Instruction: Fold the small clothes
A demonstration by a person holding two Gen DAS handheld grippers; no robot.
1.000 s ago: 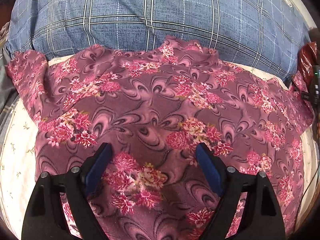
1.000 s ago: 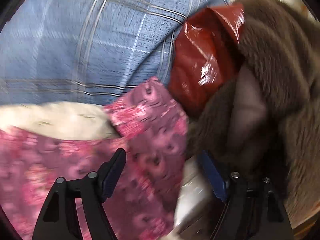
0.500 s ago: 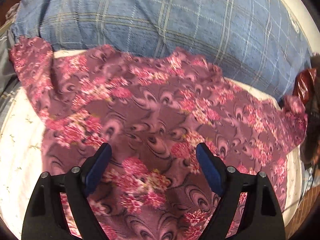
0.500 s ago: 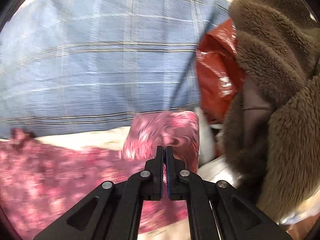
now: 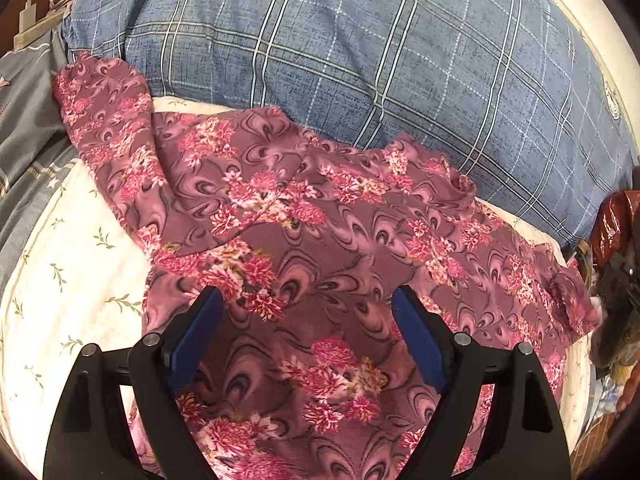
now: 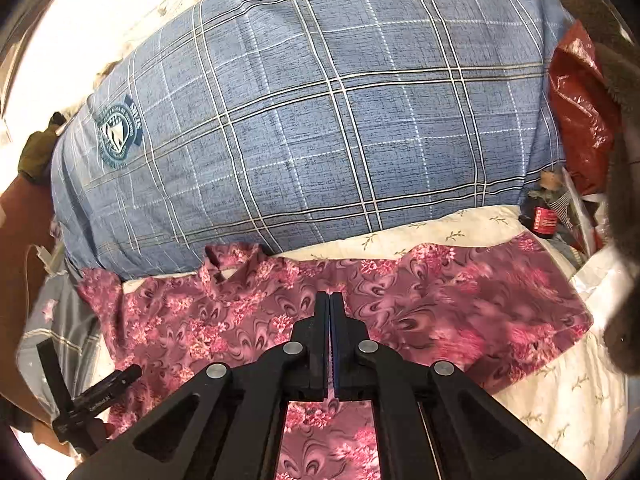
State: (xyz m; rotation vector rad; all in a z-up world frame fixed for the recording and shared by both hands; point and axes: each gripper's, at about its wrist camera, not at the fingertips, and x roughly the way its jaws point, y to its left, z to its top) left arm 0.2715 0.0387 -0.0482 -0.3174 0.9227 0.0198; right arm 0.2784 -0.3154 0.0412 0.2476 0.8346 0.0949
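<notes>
A big blue plaid pillow (image 6: 312,120) lies across the cream sheet with leaf sprigs (image 5: 68,280). To the right sit a shiny red bag (image 6: 580,108), brown fleece (image 6: 624,208) and a small dark bottle (image 6: 542,220).

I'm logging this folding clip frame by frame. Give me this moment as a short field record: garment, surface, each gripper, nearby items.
garment: floral maroon top, spread out, wrinkled, not yet folded
surface: cream leaf-print bedsheet
behind garment: blue plaid pillow, overlapping the top's far edge
left gripper: jaws wide open, above the top's lower middle
right gripper: jaws closed; whether cloth is pinched cannot be told
right side: red plastic bag, brown fuzzy fabric, small dark bottle
</notes>
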